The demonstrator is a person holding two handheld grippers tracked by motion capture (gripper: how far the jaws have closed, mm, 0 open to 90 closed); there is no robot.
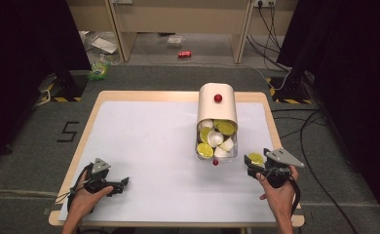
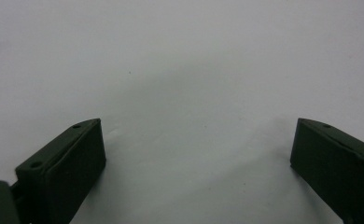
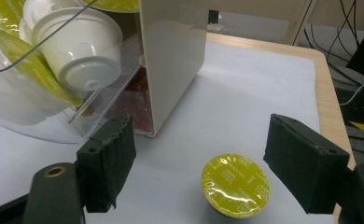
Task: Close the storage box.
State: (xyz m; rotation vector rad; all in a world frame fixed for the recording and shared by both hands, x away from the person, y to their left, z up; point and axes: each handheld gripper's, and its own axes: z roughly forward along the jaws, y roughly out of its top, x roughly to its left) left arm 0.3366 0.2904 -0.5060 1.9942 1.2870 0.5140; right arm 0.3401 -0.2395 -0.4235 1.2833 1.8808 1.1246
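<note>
White sheeting covered the table [image 1: 144,146], and a cream dispenser [image 1: 217,107] with a clear tray of capsules [image 1: 216,139] stood right of centre. At the near left, the left gripper [image 2: 196,154] rested low over bare surface, jaws wide apart and empty. The right gripper [image 3: 199,158] sat just right of the tray, jaws apart around a yellow-lidded capsule [image 3: 235,185] lying foil-up between them, untouched.
</note>
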